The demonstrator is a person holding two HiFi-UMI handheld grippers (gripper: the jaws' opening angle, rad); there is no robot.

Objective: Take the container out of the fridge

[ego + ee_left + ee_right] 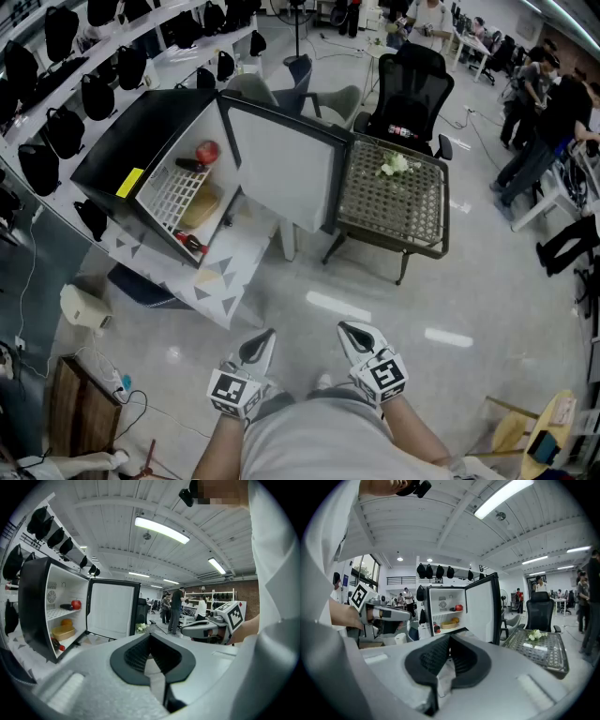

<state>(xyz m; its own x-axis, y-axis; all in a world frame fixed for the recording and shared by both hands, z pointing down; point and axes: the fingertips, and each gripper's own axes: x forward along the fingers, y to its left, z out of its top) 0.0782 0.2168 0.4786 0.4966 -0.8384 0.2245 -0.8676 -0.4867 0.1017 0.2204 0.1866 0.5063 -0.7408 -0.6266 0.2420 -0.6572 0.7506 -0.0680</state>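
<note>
Standing back from the open mini fridge, I hold the left gripper and the right gripper low and close to my body. They sit side by side, tipped slightly downward, and each gripper view shows its jaws pressed together on nothing. The tan container I am after sits inside the fridge, on the level under the white wire shelf, well apart from either gripper. A red apple and a dark oblong item rest on that shelf above it, and a red-capped bottle lies lower down, near the container's front. The door stands swung wide, which leaves the way to the container open from where I stand. The fridge is raised on a white stand, beside a wicker table bearing white flowers. By my reading the reach has not yet begun — the next move calls for walking in, spreading one pair of jaws, and going in under the wire shelf without knocking the bottle.
</note>
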